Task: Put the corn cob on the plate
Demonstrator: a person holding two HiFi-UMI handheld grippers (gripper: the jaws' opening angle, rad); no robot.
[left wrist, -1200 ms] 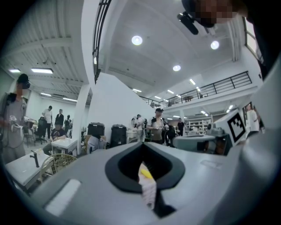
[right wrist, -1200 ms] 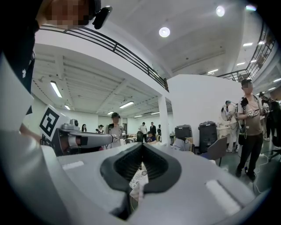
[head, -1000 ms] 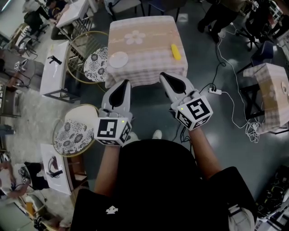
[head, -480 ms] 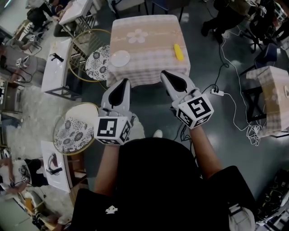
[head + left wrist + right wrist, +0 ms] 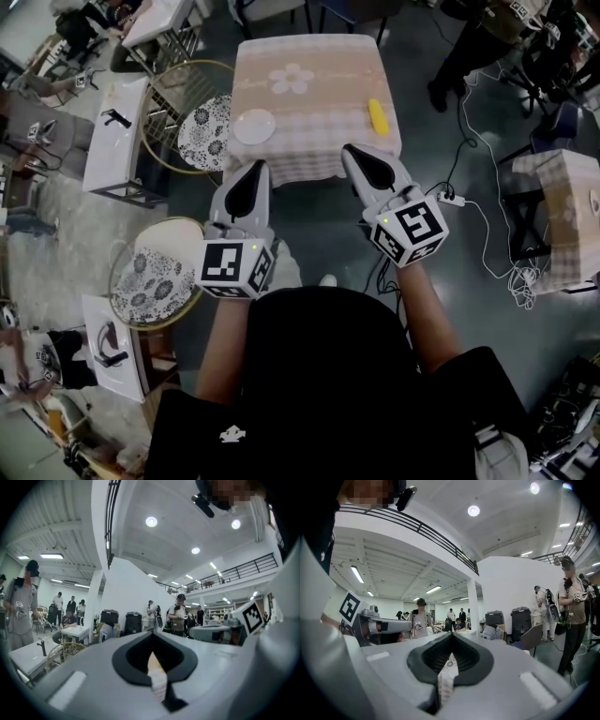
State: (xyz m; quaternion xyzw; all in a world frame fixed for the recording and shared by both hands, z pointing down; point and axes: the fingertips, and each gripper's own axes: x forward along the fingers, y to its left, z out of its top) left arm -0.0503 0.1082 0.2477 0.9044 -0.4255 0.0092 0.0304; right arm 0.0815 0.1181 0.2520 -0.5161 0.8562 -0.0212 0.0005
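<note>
The yellow corn cob (image 5: 377,116) lies near the right edge of a small table (image 5: 319,103) covered with a checked cloth. A white plate (image 5: 251,127) sits empty at the table's left side. My left gripper (image 5: 255,167) is shut with nothing in it, held level just short of the table's near edge, below the plate. My right gripper (image 5: 353,150) is also shut and holds nothing; its tip reaches the near edge, below and left of the corn. In the gripper views the left gripper (image 5: 151,633) and right gripper (image 5: 451,634) look out over the hall; neither corn nor plate shows.
A wicker chair with a patterned cushion (image 5: 202,131) stands left of the table, another (image 5: 155,281) by my left arm. White side tables (image 5: 117,136) lie further left. A power strip with cables (image 5: 447,198) is on the floor at the right, near a second clothed table (image 5: 562,202). People stand around.
Both grippers have come a little closer to the table together; the right tip now overlaps its near edge. Jaws stay shut. Corn and plate have not moved on the table.
</note>
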